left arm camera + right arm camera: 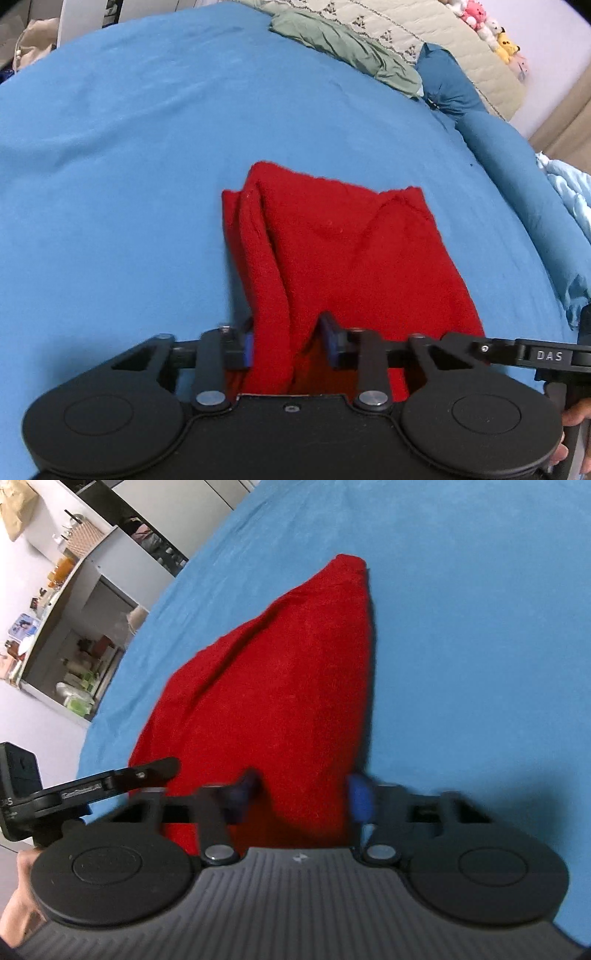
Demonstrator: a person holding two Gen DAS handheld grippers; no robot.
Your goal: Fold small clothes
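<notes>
A red garment (332,243) lies partly folded on the blue bed sheet (129,184). My left gripper (288,343) is at its near edge with a raised fold of the red cloth between the blue pads, which stand apart. In the right wrist view the same red garment (280,679) stretches away from my right gripper (303,794), whose blue pads stand wide apart on either side of the cloth's near end. The cloth's near edge is hidden under both gripper bodies.
A crumpled green garment (347,48) and a beige quilt (424,29) lie at the far side of the bed, with a dark blue pillow (447,85) and plush toys (487,26). Shelves and cupboards (74,627) stand beyond the bed edge.
</notes>
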